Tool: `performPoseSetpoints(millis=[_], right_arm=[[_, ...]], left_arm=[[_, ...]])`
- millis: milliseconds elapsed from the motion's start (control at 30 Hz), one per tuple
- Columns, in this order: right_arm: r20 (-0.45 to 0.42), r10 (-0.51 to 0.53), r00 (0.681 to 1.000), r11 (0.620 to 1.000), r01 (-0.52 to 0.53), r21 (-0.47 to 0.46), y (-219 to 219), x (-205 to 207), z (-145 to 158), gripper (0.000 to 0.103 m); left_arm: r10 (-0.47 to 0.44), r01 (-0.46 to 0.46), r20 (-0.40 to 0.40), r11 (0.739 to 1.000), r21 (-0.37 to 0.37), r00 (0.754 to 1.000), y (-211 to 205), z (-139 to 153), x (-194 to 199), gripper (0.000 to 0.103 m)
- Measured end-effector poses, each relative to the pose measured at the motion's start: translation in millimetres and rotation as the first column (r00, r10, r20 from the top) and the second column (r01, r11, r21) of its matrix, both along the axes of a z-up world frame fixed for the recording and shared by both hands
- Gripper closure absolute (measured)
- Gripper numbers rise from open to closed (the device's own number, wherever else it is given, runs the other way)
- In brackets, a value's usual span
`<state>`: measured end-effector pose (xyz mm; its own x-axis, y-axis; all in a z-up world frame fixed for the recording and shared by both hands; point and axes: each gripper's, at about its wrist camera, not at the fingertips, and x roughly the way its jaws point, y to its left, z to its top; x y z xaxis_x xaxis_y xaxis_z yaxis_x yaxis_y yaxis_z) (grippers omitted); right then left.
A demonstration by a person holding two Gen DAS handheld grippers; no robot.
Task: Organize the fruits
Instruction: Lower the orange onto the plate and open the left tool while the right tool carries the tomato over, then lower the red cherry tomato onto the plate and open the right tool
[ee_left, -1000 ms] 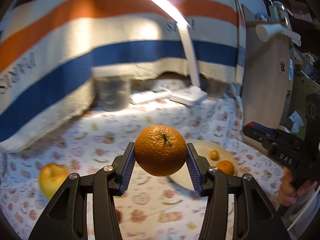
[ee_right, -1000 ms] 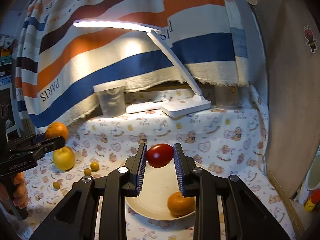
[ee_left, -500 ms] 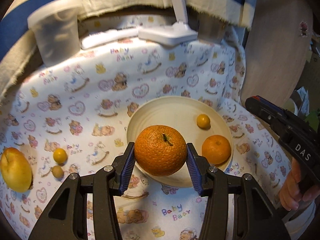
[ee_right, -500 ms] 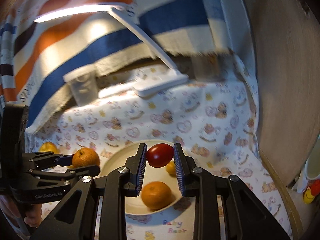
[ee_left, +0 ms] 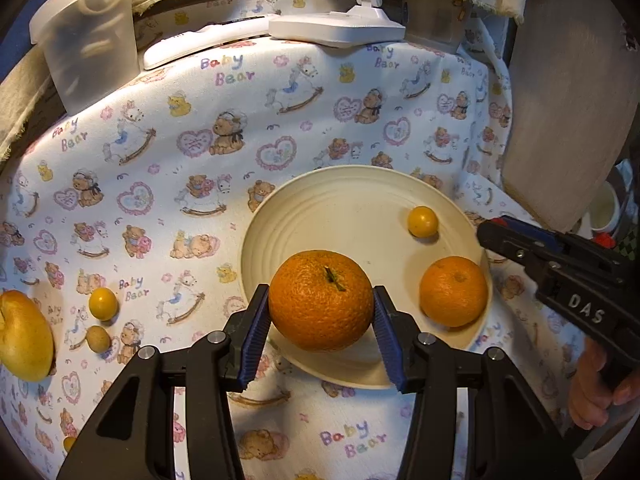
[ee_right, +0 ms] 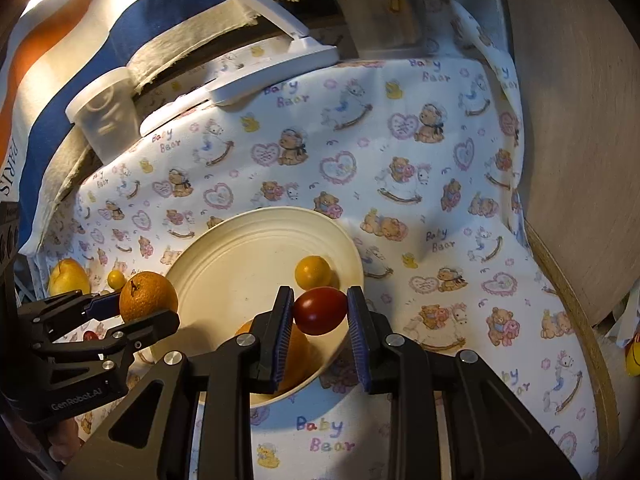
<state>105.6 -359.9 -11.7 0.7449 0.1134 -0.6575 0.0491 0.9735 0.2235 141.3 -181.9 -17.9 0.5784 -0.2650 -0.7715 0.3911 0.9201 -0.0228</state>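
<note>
My left gripper (ee_left: 320, 312) is shut on a large orange (ee_left: 321, 300) and holds it over the near left part of the cream plate (ee_left: 340, 204). On the plate lie a smaller orange (ee_left: 454, 291) and a small yellow fruit (ee_left: 422, 221). My right gripper (ee_right: 319, 312) is shut on a red tomato (ee_right: 320, 309) above the plate's (ee_right: 256, 236) near right rim. The left gripper with its orange (ee_right: 147, 295) shows at the plate's left edge in the right wrist view.
A yellow apple (ee_left: 24, 340) and two small fruits (ee_left: 103, 303) lie on the cloth left of the plate. A plastic container (ee_left: 88, 36), a remote and a lamp base (ee_left: 336, 28) stand at the back. A wooden board (ee_left: 568, 100) rises at the right.
Both grippers have tilted down and moved in over the plate with their fruits still held. The plate now looms larger in both views.
</note>
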Motion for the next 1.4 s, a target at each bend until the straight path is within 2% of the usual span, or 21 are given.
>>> performPoseSetpoints(millis=[300,667,833,933,1000,1067,1333,1400], right_arm=[[-0.03,-0.018,0.999,1.0,0.018,-0.002,-3,6,-6,0.075],[-0.055,-0.023,0.998,0.999,0.025,0.027,-7,9,-11,0.075],[-0.056,-0.024,0.998,1.0,0.024,-0.001,-3,9,-11,0.075],[-0.06,-0.022,0.998,1.0,0.023,0.018,-5,10,-12,0.075],[-0.06,-0.02,0.998,1.0,0.021,0.019,-5,10,-12,0.075],[-0.064,-0.023,0.998,1.0,0.024,0.02,-5,10,-12,0.075],[-0.08,-0.017,0.997,0.999,0.019,0.028,-6,11,-13,0.074],[-0.085,-0.015,0.996,0.999,0.019,0.04,-6,11,-14,0.066]], left_arm=[[-0.004,0.003,-0.061,1.0,-0.011,0.998,-1,-10,6,0.055],[-0.01,0.012,-0.053,1.0,0.028,0.999,-3,-12,4,0.055],[-0.004,0.006,-0.042,1.0,0.028,0.999,-4,-15,5,0.054],[-0.008,0.008,-0.038,1.0,0.026,0.999,-5,-17,3,0.054],[-0.01,0.011,-0.026,1.0,0.028,1.0,-6,-17,1,0.048],[-0.007,0.007,0.005,0.999,0.035,1.0,-5,-14,-2,0.031],[0.005,-0.005,0.057,1.0,0.002,0.998,9,4,-10,0.029],[0.006,-0.006,0.084,1.0,-0.005,0.996,15,9,-16,0.029]])
